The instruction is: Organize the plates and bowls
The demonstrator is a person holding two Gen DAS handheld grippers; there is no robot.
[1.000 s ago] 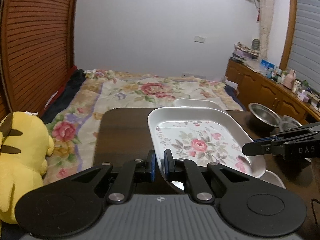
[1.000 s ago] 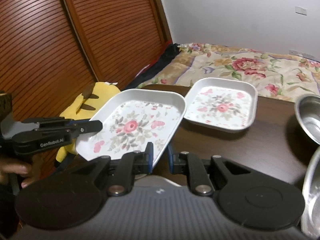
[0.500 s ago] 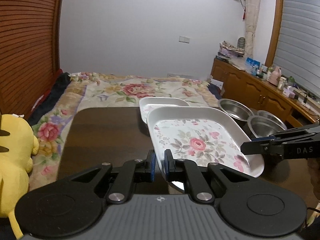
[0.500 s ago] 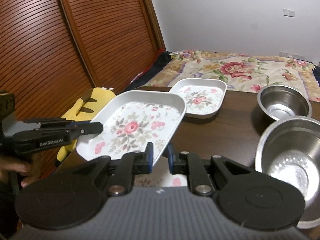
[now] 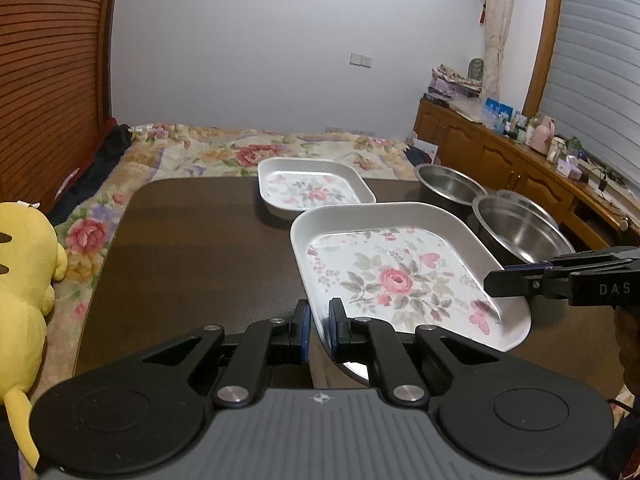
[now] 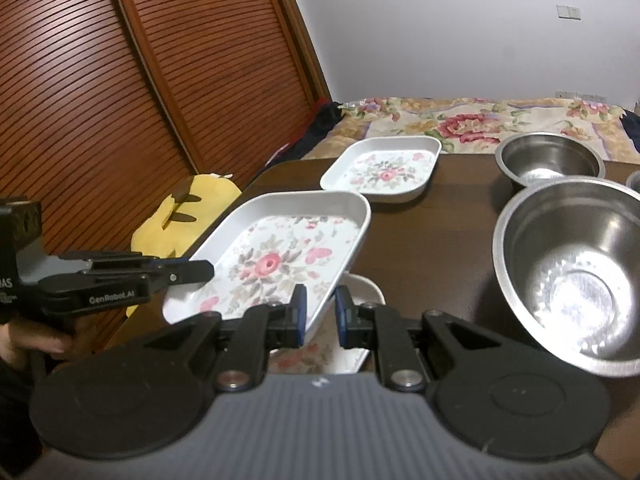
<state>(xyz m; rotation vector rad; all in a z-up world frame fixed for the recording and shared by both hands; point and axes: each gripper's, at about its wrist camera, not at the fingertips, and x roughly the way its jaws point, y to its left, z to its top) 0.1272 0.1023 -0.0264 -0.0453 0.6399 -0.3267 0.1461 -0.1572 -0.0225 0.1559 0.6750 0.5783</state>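
A large white floral plate (image 5: 400, 276) (image 6: 276, 260) hangs tilted above the dark table (image 5: 192, 248). My left gripper (image 5: 318, 332) (image 6: 208, 272) is shut on its near-left rim, while my right gripper (image 6: 320, 316) (image 5: 496, 284) is shut on the opposite rim. Under the held plate lies another white floral plate (image 6: 360, 288), mostly hidden. A smaller floral plate (image 5: 312, 192) (image 6: 384, 172) rests at the table's far side. Beside it are a small steel bowl (image 5: 448, 184) (image 6: 548, 160) and a large steel bowl (image 5: 520, 232) (image 6: 572, 276).
A yellow plush toy (image 5: 24, 272) (image 6: 180, 220) sits off the table's left edge. A bed with a floral blanket (image 5: 240, 152) lies beyond the table. Louvred wooden doors (image 6: 120, 80) stand left, a cluttered sideboard (image 5: 520, 160) right. A hand (image 6: 36, 340) holds the left gripper.
Both grippers have drawn back toward the table's near side with the large plate, off the small plate. The steel bowls have come into view.
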